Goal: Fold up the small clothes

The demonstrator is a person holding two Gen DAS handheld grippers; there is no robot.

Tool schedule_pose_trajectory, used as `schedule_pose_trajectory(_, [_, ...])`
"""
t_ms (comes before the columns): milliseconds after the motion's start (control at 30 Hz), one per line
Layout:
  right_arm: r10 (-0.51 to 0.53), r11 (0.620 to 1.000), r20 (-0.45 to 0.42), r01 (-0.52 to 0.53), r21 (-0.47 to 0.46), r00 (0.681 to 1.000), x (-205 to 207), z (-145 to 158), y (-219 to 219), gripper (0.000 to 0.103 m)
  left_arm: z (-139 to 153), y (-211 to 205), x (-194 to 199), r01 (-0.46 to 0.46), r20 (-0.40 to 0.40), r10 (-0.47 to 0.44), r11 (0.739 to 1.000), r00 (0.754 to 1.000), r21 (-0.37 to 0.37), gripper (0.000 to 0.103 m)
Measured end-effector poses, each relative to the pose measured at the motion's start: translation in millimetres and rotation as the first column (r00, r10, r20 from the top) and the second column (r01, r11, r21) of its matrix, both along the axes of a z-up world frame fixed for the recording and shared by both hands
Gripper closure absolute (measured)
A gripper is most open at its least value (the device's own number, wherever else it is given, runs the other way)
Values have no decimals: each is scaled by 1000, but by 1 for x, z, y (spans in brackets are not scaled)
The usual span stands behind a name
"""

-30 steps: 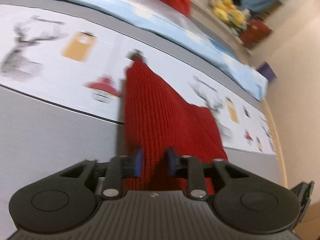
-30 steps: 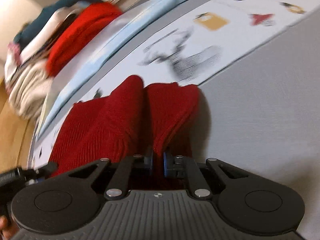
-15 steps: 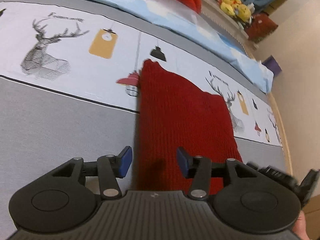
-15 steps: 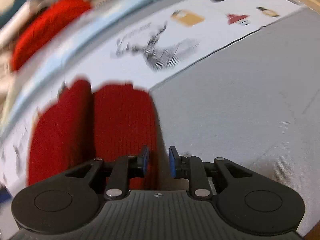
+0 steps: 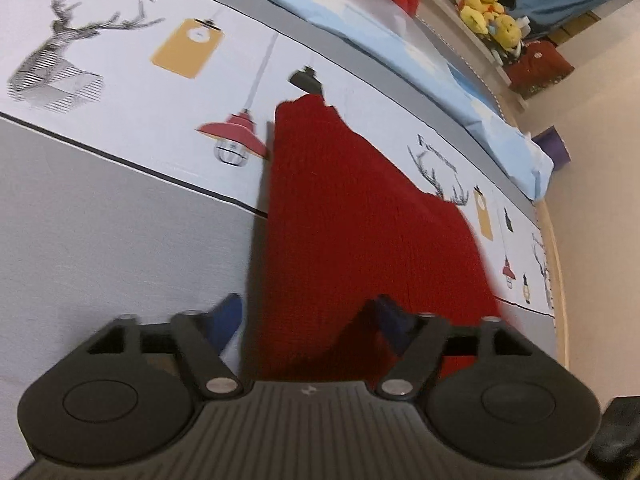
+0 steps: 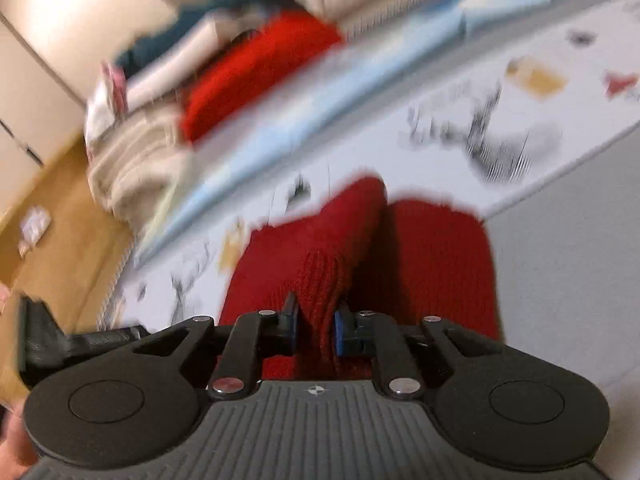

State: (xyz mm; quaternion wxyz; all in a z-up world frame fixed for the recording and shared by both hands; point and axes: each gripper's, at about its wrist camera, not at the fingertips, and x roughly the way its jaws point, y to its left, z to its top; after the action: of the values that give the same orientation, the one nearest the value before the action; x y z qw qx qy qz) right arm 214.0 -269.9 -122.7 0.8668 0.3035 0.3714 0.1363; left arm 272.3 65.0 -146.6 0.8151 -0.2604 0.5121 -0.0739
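Mid-fold: the red knit garment [image 5: 360, 232] lies centre-frame on the printed bedsheet [image 5: 120, 80], left gripper [image 5: 308, 312] just opened wide, empty; right gripper [image 6: 316, 328] pinches 1 raised fold, more folding likely left.

Both grippers are black plastic: left gripper [image 5: 308, 312] and right gripper [image 6: 316, 328] have ribbed bodies, round side discs, silver screws and blue finger pads [image 6: 339, 330].

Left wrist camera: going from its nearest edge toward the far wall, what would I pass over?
Left gripper, red knitted garment, black lamp print, light blue sheet, yellow plush toys.
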Motion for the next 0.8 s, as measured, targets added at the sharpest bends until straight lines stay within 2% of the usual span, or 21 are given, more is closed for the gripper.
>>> schedule_pose_trajectory(33, [-7, 998, -39, 5, -63, 999, -1, -3, -5, 86, -3, -6, 2, 13, -4, -13, 1000, 1000, 5, 21])
schedule_pose_trajectory(100, [-6, 988, -219, -28, -154, 976, 5, -32, -7, 79, -11, -17, 6, 29, -31, -28, 999, 999, 15, 21])
schedule_pose_trajectory(133, [-3, 991, -323, -41, -131, 947, 8, -52, -13, 69, -18, -20, 8, 31, -50, -31, 999, 998, 13, 19])
schedule_pose_trajectory(167, [-24, 997, -355, -4, -80, 935, 8, -59, -21, 62, -24, -22, 8, 22, -59, -22, 1000, 998, -2, 16])
schedule_pose_trajectory(200, [-46, 999, -349, 38, -32, 936, 8, -58, -30, 60, -29, -22, 9, 11, -62, -12, 1000, 998, -21, 15])
schedule_pose_trajectory(233, [-61, 998, -318, 59, -15, 946, 8, -53, -36, 52, -36, -22, 10, 1, -73, -4, 999, 997, -43, 13])
schedule_pose_trajectory(267, [-71, 997, -292, 63, -35, 954, 7, -48, -38, 40, -42, -21, 11, -15, -89, 9, 998, 996, -63, 10])
schedule_pose_trajectory(300, [-89, 995, -281, 72, -68, 956, 7, -45, -38, 36, -47, -20, 12, -32, -100, 23, 996, 995, -83, 9])
schedule_pose_trajectory(333, [-114, 992, -288, 90, -93, 951, 7, -46, -39, 31, -53, -18, 12, -47, -105, 35, 993, 994, -108, 8])
schedule_pose_trajectory(400, [-123, 992, -328, 111, -57, 937, 7, -56, -44, 30, -61, -16, 15, -72, -122, 54, 987, 991, -141, 8])
schedule_pose_trajectory(433, [-124, 992, -347, 119, -36, 930, 7, -62, -48, 24, -63, -15, 16, -80, -124, 62, 985, 990, -152, 8])
schedule_pose_trajectory(467, [-124, 992, -363, 120, -33, 924, 7, -67, -49, 18, -63, -17, 16, -71, -112, 55, 987, 992, -147, 9])
schedule_pose_trajectory(500, [-125, 992, -375, 118, -41, 919, 8, -71, -49, 16, -62, -19, 16, -56, -96, 43, 989, 994, -137, 11])
schedule_pose_trajectory(533, [-120, 993, -382, 112, -44, 916, 10, -75, -44, 14, -60, -20, 16, -44, -89, 33, 992, 996, -121, 18])
schedule_pose_trajectory(600, [-89, 996, -397, 84, -31, 913, 8, -78, -34, 17, -50, -22, 16, -12, -60, 6, 996, 998, -90, 29])
schedule_pose_trajectory(633, [-73, 997, -402, 68, -28, 913, 10, -80, -29, 21, -44, -22, 15, 7, -38, -11, 997, 999, -79, 34])
schedule_pose_trajectory(667, [-69, 998, -396, 61, -34, 915, 13, -80, -25, 33, -36, -21, 14, 24, -17, -25, 997, 1000, -71, 38])
schedule_pose_trajectory(733, [-62, 998, -364, 49, -46, 929, 16, -74, -15, 47, -19, -19, 10, 53, 31, -51, 997, 998, -49, 41])
schedule_pose_trajectory(767, [-68, 997, -343, 50, -63, 937, 18, -70, -9, 59, -9, -16, 7, 63, 66, -61, 998, 996, -24, 41])
schedule_pose_trajectory(800, [-69, 997, -321, 50, -67, 945, 20, -66, -4, 67, -1, -12, 3, 62, 91, -62, 998, 994, -4, 41])
